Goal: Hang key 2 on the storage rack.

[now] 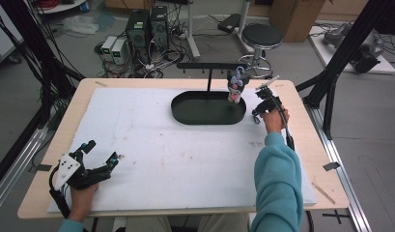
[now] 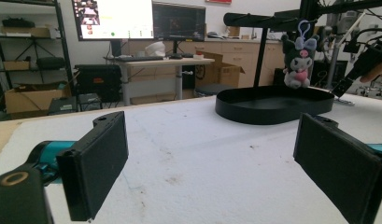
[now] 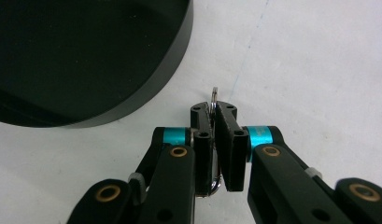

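Note:
My right gripper (image 3: 214, 122) points down at the white mat just right of the black oval tray (image 3: 86, 56). It is shut on a thin metal ring (image 3: 215, 93), whose top edge pokes out beyond the jaw tips. In the high view this gripper (image 1: 257, 115) sits at the tray's (image 1: 185, 115) right end. A small plush toy (image 1: 236, 87) hangs from the black stand's bar (image 1: 212, 65) over the tray. My left gripper (image 1: 103, 151) rests at the table's near left corner, open with nothing between its pads (image 2: 97, 158). It faces the tray (image 2: 272, 105) and the plush toy (image 2: 298, 60).
A white mat (image 1: 185, 154) covers most of the wooden table (image 1: 301, 96). Beyond the far edge stand a round stool (image 1: 261, 36), computer towers (image 1: 147, 26) and tangled cables. Black frame posts (image 1: 347, 48) rise at the table's right side.

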The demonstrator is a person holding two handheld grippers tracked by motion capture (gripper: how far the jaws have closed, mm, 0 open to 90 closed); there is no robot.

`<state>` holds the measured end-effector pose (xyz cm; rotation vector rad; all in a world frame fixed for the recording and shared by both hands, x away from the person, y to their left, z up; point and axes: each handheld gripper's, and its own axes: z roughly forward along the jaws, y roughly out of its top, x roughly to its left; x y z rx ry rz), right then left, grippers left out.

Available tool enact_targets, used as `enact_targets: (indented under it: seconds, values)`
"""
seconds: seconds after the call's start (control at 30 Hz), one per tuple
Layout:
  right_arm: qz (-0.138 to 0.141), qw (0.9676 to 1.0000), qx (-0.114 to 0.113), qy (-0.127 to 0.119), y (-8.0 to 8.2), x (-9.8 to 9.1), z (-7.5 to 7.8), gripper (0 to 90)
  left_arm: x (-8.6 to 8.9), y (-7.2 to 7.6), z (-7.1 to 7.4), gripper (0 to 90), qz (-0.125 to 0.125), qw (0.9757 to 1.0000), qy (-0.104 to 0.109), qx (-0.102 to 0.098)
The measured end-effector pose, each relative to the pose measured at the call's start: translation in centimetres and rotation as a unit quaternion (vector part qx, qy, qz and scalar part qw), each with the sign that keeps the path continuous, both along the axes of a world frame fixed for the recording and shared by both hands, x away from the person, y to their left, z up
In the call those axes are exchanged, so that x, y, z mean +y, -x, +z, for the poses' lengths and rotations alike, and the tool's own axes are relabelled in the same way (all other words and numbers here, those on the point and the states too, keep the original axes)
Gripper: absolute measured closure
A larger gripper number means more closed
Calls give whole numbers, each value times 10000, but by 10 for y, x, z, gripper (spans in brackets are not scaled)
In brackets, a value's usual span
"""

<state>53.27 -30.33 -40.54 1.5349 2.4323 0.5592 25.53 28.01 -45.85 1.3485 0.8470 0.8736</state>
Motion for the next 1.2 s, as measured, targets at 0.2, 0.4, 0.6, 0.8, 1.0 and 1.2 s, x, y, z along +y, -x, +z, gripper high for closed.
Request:
enact_targets:
  seconds: [0.2,0.4,0.6,0.8,1.0,1.2]
  values:
    - [-27,10000,3,74,0,1,0,878,0,0,0,105,2,10000,1,-1]
    - [34,9999,-105,91,1,1,3,887,0,0,0,105,1,10000,4,-2]
    - [41,9995,-277,-126,5,-2,13,888,0,0,0,105,0,10000,5,1]
    - [236,9979,-532,-285,14,-4,30,889,0,0,0,105,2,10000,2,1]
    - [328,9942,-825,-609,25,-7,48,891,0,0,0,105,2,10000,8,-2]
    - [465,9872,-1241,-883,37,-7,65,891,0,0,0,105,1,10000,8,-3]
